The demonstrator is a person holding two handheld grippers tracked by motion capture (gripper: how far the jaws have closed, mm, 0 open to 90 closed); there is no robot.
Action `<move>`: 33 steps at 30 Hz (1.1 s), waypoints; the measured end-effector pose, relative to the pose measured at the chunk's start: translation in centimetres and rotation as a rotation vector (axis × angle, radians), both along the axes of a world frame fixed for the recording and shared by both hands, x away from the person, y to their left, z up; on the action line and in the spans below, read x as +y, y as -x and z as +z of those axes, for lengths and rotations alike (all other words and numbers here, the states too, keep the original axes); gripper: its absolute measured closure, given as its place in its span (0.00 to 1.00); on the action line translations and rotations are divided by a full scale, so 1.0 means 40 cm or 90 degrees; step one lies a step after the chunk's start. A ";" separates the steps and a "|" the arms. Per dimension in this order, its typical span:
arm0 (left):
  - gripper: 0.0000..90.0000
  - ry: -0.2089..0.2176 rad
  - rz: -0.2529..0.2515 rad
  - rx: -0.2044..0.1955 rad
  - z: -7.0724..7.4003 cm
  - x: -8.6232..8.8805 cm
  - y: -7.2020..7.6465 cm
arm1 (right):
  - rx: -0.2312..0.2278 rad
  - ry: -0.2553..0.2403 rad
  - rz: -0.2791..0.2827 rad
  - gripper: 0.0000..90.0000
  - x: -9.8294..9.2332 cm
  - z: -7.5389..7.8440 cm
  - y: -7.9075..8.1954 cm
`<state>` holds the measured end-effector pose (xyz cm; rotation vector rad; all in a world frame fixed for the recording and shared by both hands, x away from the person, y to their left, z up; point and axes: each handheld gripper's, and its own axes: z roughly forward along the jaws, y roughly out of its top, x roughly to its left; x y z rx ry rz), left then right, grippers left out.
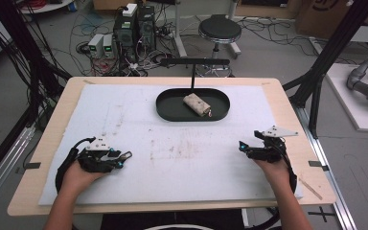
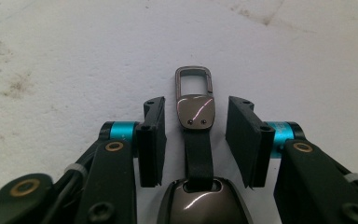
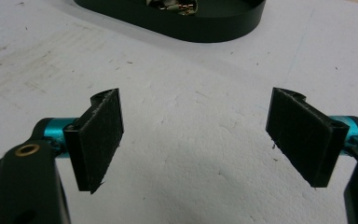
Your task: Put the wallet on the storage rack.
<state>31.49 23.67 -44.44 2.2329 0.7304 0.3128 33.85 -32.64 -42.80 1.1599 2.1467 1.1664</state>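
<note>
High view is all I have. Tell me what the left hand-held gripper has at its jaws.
Observer: The left hand-held gripper has a dark metal key-ring clip on a black strap lying between its jaws. The pads stand off it on both sides.
Operator: Report the right one.
Observer: The right hand-held gripper has its jaws wide apart, with bare white mat between them.
Operator: Say what it faces.
Observer: The black oval tray, just ahead. Small gold-coloured bits show over its rim.
</note>
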 end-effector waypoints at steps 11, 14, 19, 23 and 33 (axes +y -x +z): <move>0.78 0.009 -0.011 -0.006 -0.001 -0.001 0.004 | 0.001 0.000 0.000 0.21 0.003 0.000 0.002; 0.78 0.024 -0.013 -0.012 0.006 0.000 0.006 | 0.002 -0.002 -0.001 0.22 0.002 0.001 0.002; 0.78 0.052 -0.007 -0.030 0.023 0.009 0.010 | 0.004 -0.002 0.001 0.21 0.001 -0.001 0.000; 0.78 0.062 -0.010 -0.038 0.031 0.010 0.012 | 0.004 -0.003 0.000 0.22 0.001 -0.001 0.000; 0.99 0.015 -0.007 -0.032 0.020 -0.001 0.008 | 0.004 0.002 0.000 0.21 0.003 -0.001 0.001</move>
